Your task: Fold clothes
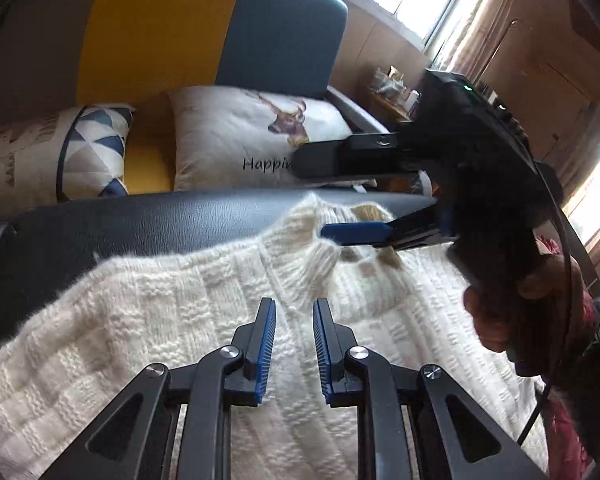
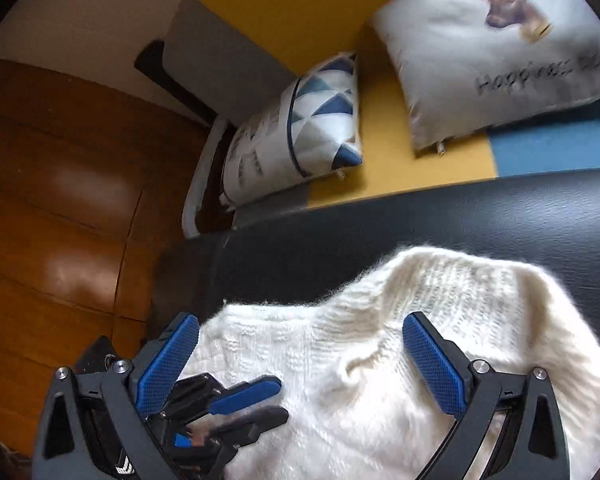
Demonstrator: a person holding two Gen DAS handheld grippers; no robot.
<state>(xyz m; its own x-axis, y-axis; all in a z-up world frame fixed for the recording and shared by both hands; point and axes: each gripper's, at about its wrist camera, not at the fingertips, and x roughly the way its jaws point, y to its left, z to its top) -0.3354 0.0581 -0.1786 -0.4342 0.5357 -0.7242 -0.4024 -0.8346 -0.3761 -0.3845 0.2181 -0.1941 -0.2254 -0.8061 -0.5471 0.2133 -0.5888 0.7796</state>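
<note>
I see a white knit sweater (image 1: 204, 320) spread over a dark leather surface (image 1: 120, 224), filling the lower half of the left wrist frame and the lower right of the right wrist frame. The left tongs (image 1: 294, 344) sit low centre in their own view, jaws parted by a narrow gap with only knit showing between the blue pads; they hover over or rest on the sweater body just below the ribbed collar, and I cannot tell which. In the right wrist view the left tongs (image 2: 256, 400) appear at lower left, lying across the sweater's near edge. The right tongs (image 2: 300, 364) are spread wide, one blue pad at lower left beyond the fabric edge, the other at lower right over the knit, with a raised fold of collar between them and nothing clamped. From the left wrist view the right tongs (image 1: 320, 196) enter from the right, one finger above the collar and the blue-padded finger at the neck opening; whether it touches the wool I cannot tell. A hand (image 1: 520, 300) holds their grip at right. Behind the leather surface is a yellow and blue sofa (image 1: 172, 20) with a deer-print pillow (image 1: 252, 132) and a triangle-pattern pillow (image 1: 96, 148). Wood flooring (image 2: 60, 184) fills the left of the right wrist frame.
</note>
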